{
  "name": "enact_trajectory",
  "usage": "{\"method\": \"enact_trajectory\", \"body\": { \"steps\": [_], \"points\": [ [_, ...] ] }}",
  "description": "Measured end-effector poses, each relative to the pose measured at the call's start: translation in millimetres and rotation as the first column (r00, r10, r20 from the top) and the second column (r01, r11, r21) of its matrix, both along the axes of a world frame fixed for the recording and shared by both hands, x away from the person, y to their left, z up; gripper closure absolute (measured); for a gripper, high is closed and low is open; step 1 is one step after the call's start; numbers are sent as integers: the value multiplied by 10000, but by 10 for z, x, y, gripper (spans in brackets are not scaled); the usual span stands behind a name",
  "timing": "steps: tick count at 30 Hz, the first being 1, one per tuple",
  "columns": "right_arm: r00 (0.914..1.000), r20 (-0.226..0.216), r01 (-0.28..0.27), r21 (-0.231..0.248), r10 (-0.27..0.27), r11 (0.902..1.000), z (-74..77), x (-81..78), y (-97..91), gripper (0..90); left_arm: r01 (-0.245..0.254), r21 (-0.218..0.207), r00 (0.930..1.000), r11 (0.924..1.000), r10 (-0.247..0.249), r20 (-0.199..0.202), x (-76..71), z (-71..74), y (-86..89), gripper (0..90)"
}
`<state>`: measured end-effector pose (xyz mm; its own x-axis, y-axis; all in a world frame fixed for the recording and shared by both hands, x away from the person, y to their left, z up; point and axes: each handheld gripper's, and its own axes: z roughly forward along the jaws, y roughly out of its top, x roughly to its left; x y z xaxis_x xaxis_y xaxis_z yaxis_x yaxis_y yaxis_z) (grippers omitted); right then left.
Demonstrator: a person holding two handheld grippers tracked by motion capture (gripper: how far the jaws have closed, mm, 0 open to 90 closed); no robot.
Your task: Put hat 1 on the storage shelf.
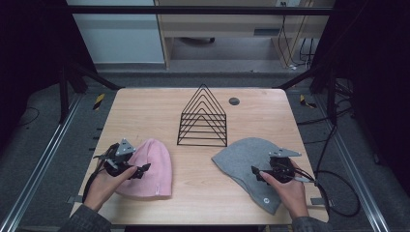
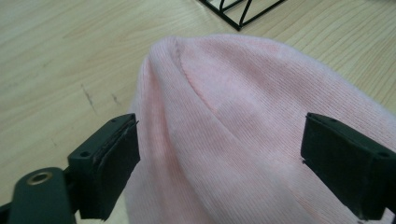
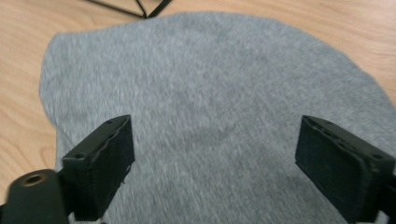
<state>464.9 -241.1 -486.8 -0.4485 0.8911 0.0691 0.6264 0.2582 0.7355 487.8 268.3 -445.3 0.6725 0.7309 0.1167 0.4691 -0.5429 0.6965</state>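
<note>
**Two beanies on the table, a gripper spread over each**

Nearest the person, two hands come in from the table's near edge. The left hand (image 1: 102, 185) holds the left gripper (image 1: 140, 170) over the near left part of the wooden table (image 1: 145, 104); its jaws stand wide apart above the pink beanie (image 1: 150, 167), pinching nothing. In the left gripper view the pink knit (image 2: 243, 121) lies between and below the two black pads (image 2: 116, 161), with a seam curving across its crown.

The right hand (image 1: 289, 188) holds the right gripper (image 1: 255, 172) at the near right, over the grey beanie (image 1: 244, 157). Its jaws are likewise spread, with the grey knit (image 3: 210, 93) lying flat beneath them and nothing gripped. A small round tag shows near the grey beanie's near edge.

The two beanies lie well apart, pink to the left, grey to the right.

Farther off, at the middle of the table, stands a black wire rack (image 1: 203, 118) of triangular frames. Beyond it, near the far edge, is a small dark round cap (image 1: 234, 101) set in the tabletop.
</note>
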Motion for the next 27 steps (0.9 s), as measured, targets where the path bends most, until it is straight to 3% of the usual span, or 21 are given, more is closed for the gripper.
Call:
{"method": "enact_trajectory", "body": {
  "steps": [2,5,8,11,15,20,21,24,27],
  "points": [
    [9999,-18,-160,-141,160,9998,-16,0,-13,104,34,121,9999,9999,-33,-97,103,39,0,95],
    [9998,-16,-178,-273,178,9995,-23,-9,-16,145,202,521,9978,9984,-169,-635,334,78,15,118],
    [9998,6,-187,-403,187,9990,-24,-17,-10,197,274,385,9936,9989,-230,-1105,540,112,49,176],
    [9997,115,-208,-473,214,9987,-16,-19,-21,253,182,571,9922,9982,-110,-1240,697,123,69,239],
    [9997,160,-183,-639,193,9978,-18,-24,-22,299,149,816,9891,9966,-27,-1469,772,93,66,314],
    [9997,-63,-258,-794,254,9965,-43,-16,-6,308,199,1051,9850,9943,-15,-1724,828,-51,19,348],
    [9997,-62,-256,-781,252,9966,-45,-15,-5,308,210,1096,9822,9938,-1,-1878,842,-84,13,353],
    [9997,-53,-230,-694,227,9973,-38,-21,-6,309,376,691,9718,9969,-204,-2347,866,-144,0,386],
    [9997,-78,-246,-646,241,9976,-40,-19,-4,307,648,659,9638,9957,-453,-2628,864,-169,-29,445]
  ]
}}
